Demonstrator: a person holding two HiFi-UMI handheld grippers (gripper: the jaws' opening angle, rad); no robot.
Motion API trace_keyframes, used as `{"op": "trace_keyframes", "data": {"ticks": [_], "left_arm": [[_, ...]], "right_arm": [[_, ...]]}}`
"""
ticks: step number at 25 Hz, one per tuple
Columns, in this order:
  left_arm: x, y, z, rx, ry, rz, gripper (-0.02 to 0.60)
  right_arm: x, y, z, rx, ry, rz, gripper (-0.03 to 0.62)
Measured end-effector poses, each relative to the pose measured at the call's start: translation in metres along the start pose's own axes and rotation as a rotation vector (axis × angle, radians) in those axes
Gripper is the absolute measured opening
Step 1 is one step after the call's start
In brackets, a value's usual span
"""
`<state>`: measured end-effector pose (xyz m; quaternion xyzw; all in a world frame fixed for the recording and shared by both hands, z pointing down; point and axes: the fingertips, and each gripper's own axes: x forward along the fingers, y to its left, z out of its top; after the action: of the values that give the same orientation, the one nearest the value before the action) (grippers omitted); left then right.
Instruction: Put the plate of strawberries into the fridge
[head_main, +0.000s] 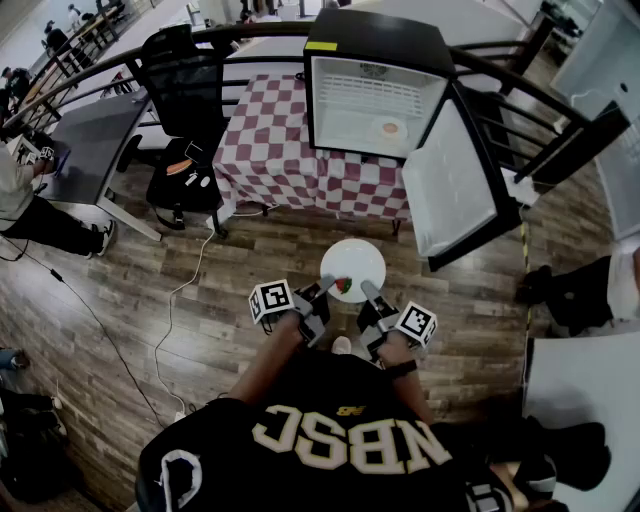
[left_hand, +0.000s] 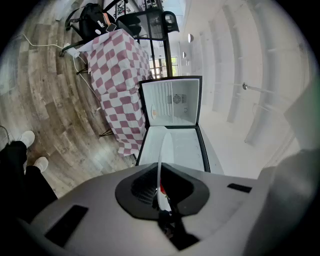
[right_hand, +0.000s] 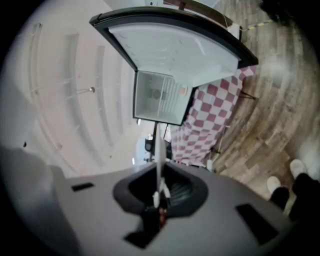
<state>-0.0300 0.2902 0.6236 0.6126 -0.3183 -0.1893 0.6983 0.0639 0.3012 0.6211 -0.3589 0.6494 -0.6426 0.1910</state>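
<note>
I hold a white plate (head_main: 355, 262) level over the wooden floor, with a red strawberry (head_main: 344, 285) near its closest rim. My left gripper (head_main: 327, 288) is shut on the rim from the left and my right gripper (head_main: 365, 290) is shut on it from the right. In the left gripper view the plate (left_hand: 161, 155) shows edge-on between the jaws of the left gripper (left_hand: 161, 197). The right gripper view shows the plate (right_hand: 158, 150) the same way in the right gripper (right_hand: 159, 196). Ahead stands a small black fridge (head_main: 372, 100) with its door (head_main: 455, 190) swung open to the right.
The fridge sits on a table with a red-and-white checked cloth (head_main: 270, 140) and holds a small dish (head_main: 389, 128). A black chair (head_main: 185, 100) and a grey desk (head_main: 85, 140) stand to the left. A white cable (head_main: 175, 300) runs across the floor. Someone's shoes (head_main: 545, 285) are at the right.
</note>
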Motion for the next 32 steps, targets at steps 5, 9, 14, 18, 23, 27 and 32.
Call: {"op": "trace_keyframes", "data": {"ticks": [5,9,14,18,23,27,32], "left_arm": [[0.009,0.005,-0.018,0.001,0.005,0.004,0.028],[0.021,0.003,-0.035,0.008,0.022,0.011,0.028],[0.035,-0.002,-0.053,0.024,0.047,0.011,0.028],[0.045,-0.003,-0.063,0.041,0.056,0.007,0.028],[0.043,0.005,-0.067,0.027,0.039,0.035,0.028],[0.048,0.009,-0.062,0.018,0.038,0.043,0.028],[0.069,0.010,-0.042,0.005,0.056,0.037,0.028]], "right_arm": [[-0.016,-0.011,0.007,0.006,-0.005,-0.005,0.044],[-0.033,-0.018,0.018,0.023,-0.022,-0.018,0.044],[-0.050,-0.020,0.032,0.022,-0.038,-0.002,0.044],[-0.058,-0.023,0.040,-0.021,-0.035,0.006,0.044],[-0.056,-0.029,0.041,-0.012,-0.018,0.013,0.044],[-0.052,-0.032,0.044,-0.007,-0.016,0.009,0.044],[-0.032,-0.036,0.064,0.002,-0.044,0.010,0.044]]}}
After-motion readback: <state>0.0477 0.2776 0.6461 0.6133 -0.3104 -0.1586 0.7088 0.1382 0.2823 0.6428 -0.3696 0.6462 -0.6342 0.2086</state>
